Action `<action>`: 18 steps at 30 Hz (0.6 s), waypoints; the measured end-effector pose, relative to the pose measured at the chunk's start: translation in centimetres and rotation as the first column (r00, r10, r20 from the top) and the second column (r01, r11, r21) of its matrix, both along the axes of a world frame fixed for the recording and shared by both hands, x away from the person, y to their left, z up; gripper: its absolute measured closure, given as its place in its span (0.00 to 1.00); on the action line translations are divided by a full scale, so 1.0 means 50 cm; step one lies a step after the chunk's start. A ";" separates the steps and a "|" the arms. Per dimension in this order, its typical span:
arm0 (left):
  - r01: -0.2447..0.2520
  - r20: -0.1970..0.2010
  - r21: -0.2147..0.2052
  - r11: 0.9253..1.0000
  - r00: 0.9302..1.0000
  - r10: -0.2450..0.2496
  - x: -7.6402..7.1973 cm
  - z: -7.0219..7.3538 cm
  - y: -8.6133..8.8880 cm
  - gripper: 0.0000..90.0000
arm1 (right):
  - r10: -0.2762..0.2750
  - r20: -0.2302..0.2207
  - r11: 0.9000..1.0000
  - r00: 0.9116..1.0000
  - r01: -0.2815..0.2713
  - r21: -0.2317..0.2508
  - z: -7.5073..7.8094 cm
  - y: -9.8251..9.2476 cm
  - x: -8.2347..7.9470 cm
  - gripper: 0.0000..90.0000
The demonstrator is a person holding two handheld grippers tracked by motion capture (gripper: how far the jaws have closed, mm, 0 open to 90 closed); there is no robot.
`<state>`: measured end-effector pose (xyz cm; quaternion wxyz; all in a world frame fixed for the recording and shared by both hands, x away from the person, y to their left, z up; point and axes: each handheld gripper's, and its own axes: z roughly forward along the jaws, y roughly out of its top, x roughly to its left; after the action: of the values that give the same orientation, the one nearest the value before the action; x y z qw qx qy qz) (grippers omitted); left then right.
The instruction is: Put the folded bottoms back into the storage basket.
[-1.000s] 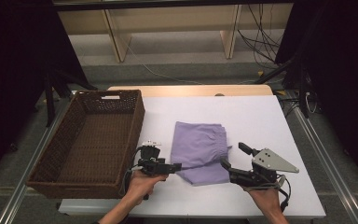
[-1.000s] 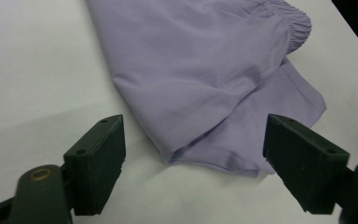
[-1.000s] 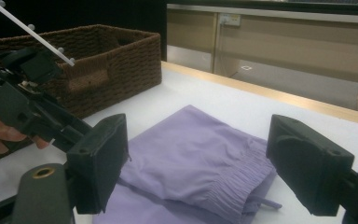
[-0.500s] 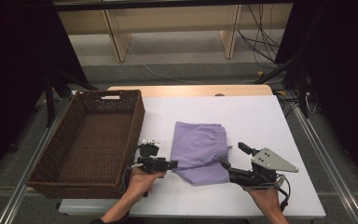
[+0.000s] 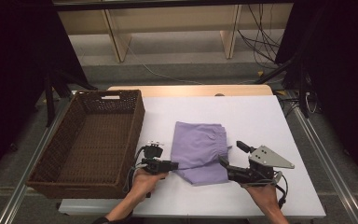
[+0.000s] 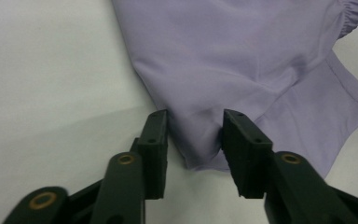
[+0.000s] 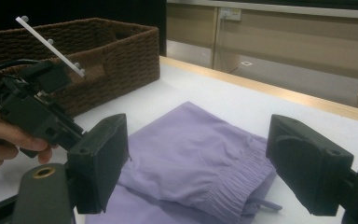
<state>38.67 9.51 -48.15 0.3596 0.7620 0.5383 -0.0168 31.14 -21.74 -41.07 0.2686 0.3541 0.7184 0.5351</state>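
— Where's the cloth from where you stand?

— The purple garment (image 5: 199, 151) lies folded flat on the white surface (image 5: 261, 121), between the two grippers. The left gripper (image 5: 172, 165) is at its near left corner, and in the left gripper view that corner (image 6: 205, 154) sits right between the black jaws.

— Clamped on it?

— Not quite. The jaws have just been closing in, with the fabric corner bunched up between them, but there's a gap on each side of the fold, so I'd call it unclenched, not gripping yet.

— And the other hand?

— The right gripper (image 5: 230, 156) rests at the garment's near right edge, jaws spread wide, holding nothing. In the right gripper view the gathered waistband (image 7: 233, 182) lies just ahead of those jaws, low between them, and I can't tell whether they touch it.

— The basket?

— The brown wicker basket (image 5: 88, 140) stands just to the outer side of the left gripper, well apart from the right one, with the person's left hand (image 5: 142, 183) close against its near corner
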 end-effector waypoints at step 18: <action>0.035 0.051 0.045 0.998 0.998 -0.037 -0.006 0.003 -0.008 0.98 | -0.058 -0.216 0.995 0.975 0.037 -0.098 -0.009 -0.020 0.136 0.25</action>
<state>38.36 9.13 -47.99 0.3563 0.7794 0.5153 0.0084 37.93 -22.75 -41.52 0.2169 0.4150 0.7590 0.4524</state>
